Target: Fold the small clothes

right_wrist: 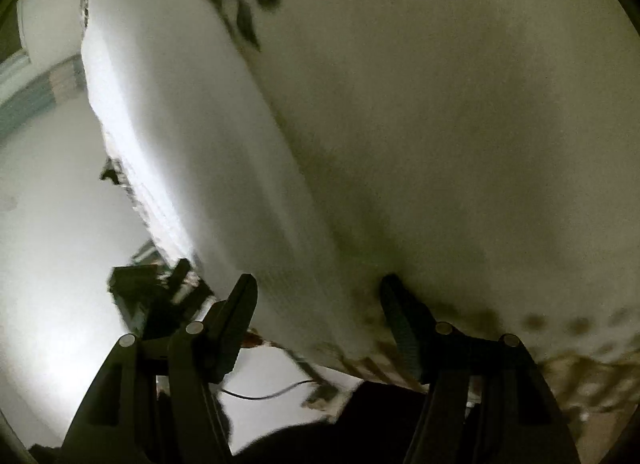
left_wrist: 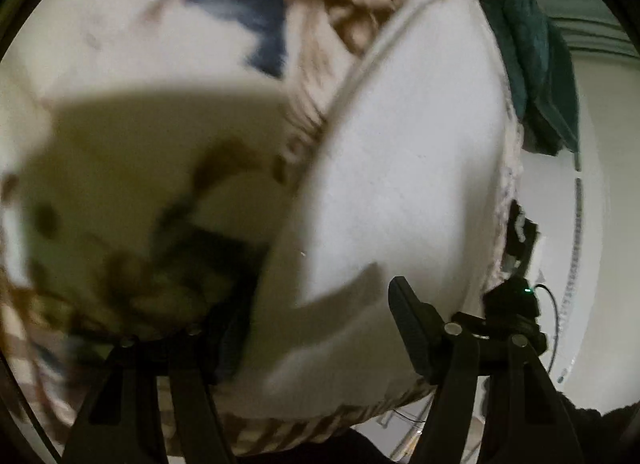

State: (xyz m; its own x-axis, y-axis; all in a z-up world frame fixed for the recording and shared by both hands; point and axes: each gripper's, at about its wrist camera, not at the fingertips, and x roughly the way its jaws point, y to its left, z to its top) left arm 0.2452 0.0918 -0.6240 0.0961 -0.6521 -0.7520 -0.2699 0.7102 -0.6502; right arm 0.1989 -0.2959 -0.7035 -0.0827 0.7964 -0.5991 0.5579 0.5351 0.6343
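A white garment [left_wrist: 400, 151] with a seamed edge lies on a cream bedcover printed with blue and brown leaves [left_wrist: 120, 23]. It fills the right half of the left wrist view, blurred. My left gripper [left_wrist: 316, 328] is wide open right above the cloth; its right finger [left_wrist: 412, 316] shows, the left one is hidden under the cloth. In the right wrist view the same white garment [right_wrist: 192, 143] runs diagonally on the cover [right_wrist: 480, 123]. My right gripper [right_wrist: 320, 304] is open, its jaws on either side of the garment's near end.
A dark green garment [left_wrist: 536, 63] hangs at the far right by a white wall. A thin black cable [right_wrist: 272, 394] lies on the pale floor beyond the bed edge. The other gripper's black body [left_wrist: 516, 304] shows at the garment's right edge.
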